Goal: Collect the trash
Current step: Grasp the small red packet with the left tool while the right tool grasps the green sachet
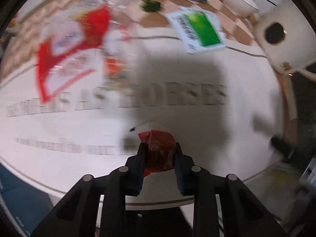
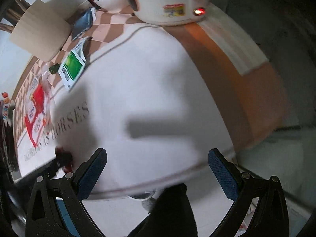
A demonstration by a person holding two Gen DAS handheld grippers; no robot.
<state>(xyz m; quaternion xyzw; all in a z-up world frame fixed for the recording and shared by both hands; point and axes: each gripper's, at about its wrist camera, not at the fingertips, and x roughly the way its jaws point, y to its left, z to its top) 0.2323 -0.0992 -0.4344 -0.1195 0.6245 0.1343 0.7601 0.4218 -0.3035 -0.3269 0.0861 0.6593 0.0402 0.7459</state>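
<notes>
Two hand-held grippers are over the desk (image 2: 154, 83), which is covered by a white cloth printed with large grey letters. My left hand-held gripper (image 1: 160, 148) is clamped on a crumpled red wrapper (image 1: 160, 146), held between its black fingers just above the cloth; the same wrapper shows as a dark red blur at the left edge of the right wrist view (image 2: 64, 158). My right hand-held gripper (image 2: 158, 158) has its blue-padded fingers spread wide apart with nothing between them, above the near edge of the desk. More trash lies farther back on the desk: a red and white packet (image 1: 73, 49), blurred in the left view, and a white packet with a green panel (image 1: 199, 29) near where the checked part of the cloth begins. A small dark green scrap (image 1: 151, 5) sits beyond them. At the far right stands a white cooker (image 2: 165, 0) with a red light, a white bowl (image 1: 239, 2) beside it.
</notes>
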